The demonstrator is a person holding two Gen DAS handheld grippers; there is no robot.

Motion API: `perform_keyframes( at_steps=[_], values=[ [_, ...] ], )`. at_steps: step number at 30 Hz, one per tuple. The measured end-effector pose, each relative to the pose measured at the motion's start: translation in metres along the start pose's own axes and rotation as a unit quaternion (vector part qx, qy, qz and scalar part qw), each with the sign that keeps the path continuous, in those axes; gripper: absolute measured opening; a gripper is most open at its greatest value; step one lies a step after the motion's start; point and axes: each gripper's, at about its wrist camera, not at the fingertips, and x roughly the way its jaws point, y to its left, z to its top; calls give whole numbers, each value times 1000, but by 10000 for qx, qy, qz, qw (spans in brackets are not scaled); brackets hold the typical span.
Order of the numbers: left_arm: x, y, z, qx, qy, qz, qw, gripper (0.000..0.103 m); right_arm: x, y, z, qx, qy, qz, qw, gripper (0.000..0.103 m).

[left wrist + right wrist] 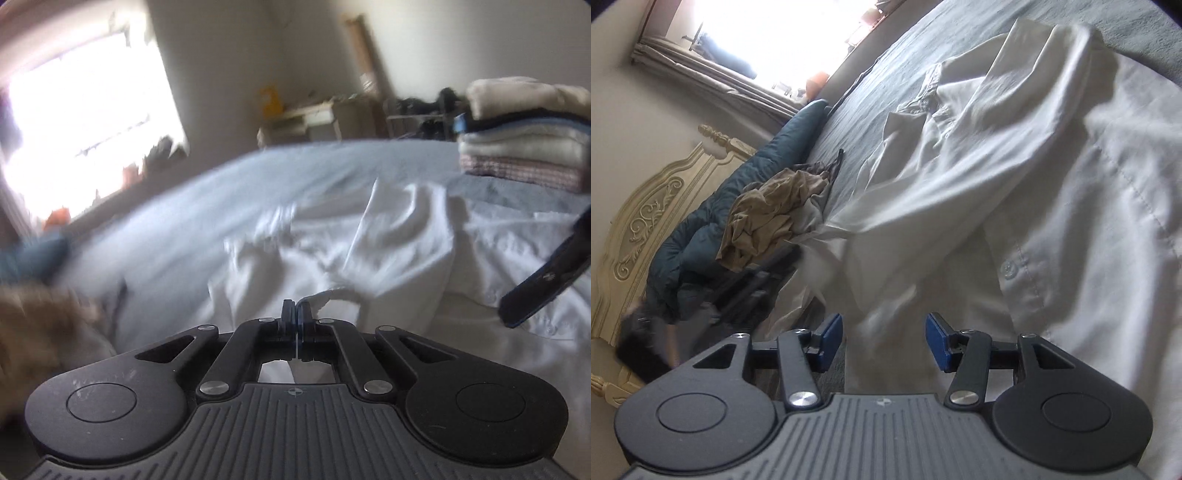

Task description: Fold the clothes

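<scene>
A white button shirt point(388, 236) lies crumpled on the grey-blue bed point(177, 214). My left gripper point(296, 314) is low in the left wrist view, its jaws together, with a thin edge of the shirt's white cloth pinched between them. One black finger point(543, 280) of my right gripper reaches in from the right over the shirt. In the right wrist view the right gripper point(884, 343) stands open. Its blue pads point(831, 341) hover apart over the white shirt point(1015, 177), near a button point(1008, 267), and do not press on the cloth.
A stack of folded clothes point(524, 155) sits on the bed's far right. A beige crumpled garment point(768, 218) and a teal quilt point(738, 184) lie by the carved cream headboard point(646, 210). A bright window point(85, 110) and cluttered furniture point(314, 118) stand beyond the bed.
</scene>
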Motion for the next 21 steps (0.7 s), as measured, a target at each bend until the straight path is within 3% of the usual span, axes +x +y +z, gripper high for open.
perform_keyframes(
  at_steps=[2,4,9,12,14,18,21],
  values=[
    [1,-12,-3,585,35,58,9983,0,1,-4,0,27,19,-6,10000,54],
    [17,-23,-17,828,386,20,9958,0,3,-8,-2,101,49,-30,9999,54],
    [57,-39,-65,1404,1141,408,9827,5,4,-14,-5,237,82,-51,9997,54],
    [53,-26,-66,1088,1156,427,9864,13,0,-13,-6,166,37,-56,9998,54],
    [46,-17,-62,931,1132,478,9880,31,-4,-12,-6,116,1,-78,9999,54],
    [28,5,-53,304,1062,470,9928,40,-9,-16,-5,167,-64,-41,9998,54],
    [20,22,-46,-445,881,165,9950,45,-11,-20,-5,290,-94,69,9995,55]
  ],
)
